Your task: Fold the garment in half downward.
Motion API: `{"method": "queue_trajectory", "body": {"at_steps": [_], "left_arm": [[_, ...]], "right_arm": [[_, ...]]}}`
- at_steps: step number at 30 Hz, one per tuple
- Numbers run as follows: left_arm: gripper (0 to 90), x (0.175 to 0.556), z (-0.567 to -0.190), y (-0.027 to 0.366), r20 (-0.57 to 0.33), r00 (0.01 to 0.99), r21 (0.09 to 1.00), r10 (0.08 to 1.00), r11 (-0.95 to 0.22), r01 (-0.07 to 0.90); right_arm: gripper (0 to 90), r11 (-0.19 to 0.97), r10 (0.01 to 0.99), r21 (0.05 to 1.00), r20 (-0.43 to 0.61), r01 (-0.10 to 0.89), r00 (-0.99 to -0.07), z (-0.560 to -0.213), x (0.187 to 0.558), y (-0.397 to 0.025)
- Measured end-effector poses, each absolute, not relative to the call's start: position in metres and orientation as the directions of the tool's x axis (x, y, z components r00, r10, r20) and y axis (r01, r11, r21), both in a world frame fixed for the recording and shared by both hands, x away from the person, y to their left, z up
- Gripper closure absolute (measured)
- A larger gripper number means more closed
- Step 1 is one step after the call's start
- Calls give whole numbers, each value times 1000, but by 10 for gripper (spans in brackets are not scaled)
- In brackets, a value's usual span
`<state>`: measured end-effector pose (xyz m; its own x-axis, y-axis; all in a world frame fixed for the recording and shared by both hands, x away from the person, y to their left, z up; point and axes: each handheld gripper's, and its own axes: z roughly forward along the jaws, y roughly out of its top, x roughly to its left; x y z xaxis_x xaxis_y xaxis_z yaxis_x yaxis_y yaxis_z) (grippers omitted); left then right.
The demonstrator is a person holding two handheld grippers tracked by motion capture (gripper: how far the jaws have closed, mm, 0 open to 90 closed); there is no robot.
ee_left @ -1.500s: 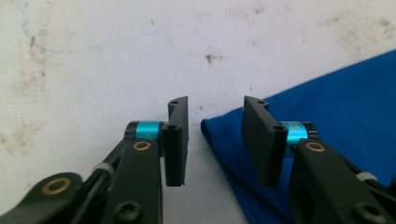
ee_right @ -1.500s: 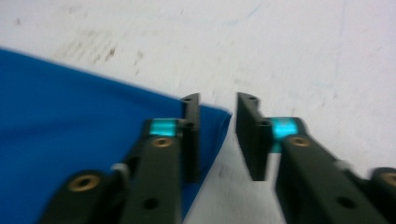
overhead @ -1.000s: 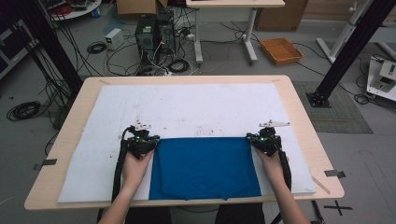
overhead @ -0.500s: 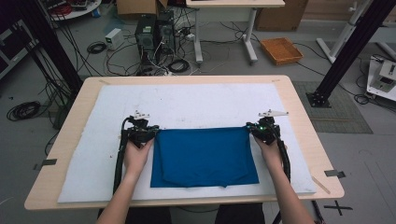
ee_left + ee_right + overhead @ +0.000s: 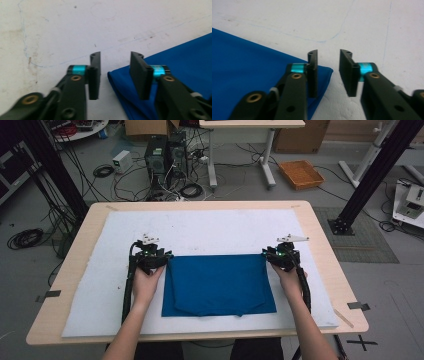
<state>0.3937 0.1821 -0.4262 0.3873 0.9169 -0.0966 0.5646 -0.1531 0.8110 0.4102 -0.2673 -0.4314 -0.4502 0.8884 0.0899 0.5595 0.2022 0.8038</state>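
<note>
Here's the blue cloth [image 5: 218, 284], folded and lying flat in the lower middle of the high view, on the white mat [image 5: 100, 290] that covers the bench [image 5: 320, 245]. Its long axis runs left to right across the frame, and a gripper sits at each upper corner.

Left gripper [image 5: 159, 262] at the cloth's upper-left corner, right gripper [image 5: 274, 257] at the upper-right. So each hand is nearest its own corner, no reaching across.

In the left gripper view the jaws of the left gripper [image 5: 115, 75] stand apart with a clear gap and nothing between them. The folded corner of the cloth [image 5: 175, 65] lies at the right of that frame, running under the right-hand jaw, while the left-hand jaw is over bare mat [image 5: 62, 30].

The right gripper view mirrors it: the right gripper [image 5: 328, 73] is parted too, holding nothing. The cloth [image 5: 249, 62] fills the left of the frame and its corner pokes out just past the left-hand jaw, into the lower part of the gap.

My read: both corners are free, and any fresh grab turns on each gripper shifting inward, toward the cloth's middle, since at each hand the fabric sits on the inner jaw's side
</note>
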Motion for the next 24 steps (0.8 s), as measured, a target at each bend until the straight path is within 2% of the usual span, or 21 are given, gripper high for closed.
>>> {"method": "queue_trajectory", "body": {"at_steps": [4,13,24], "left_arm": [[427,377,-416,187,-82,422,829,903,-173,531],[412,320,-409,204,-141,448,845,883,-128,519],[412,266,-429,206,-265,425,786,866,-62,616]], "right_arm": [[555,188,882,826,96,532,-461,-422,399,-270],[475,162,878,870,88,466,-471,-410,359,-284],[451,140,892,885,82,444,-445,-411,324,-306]]}}
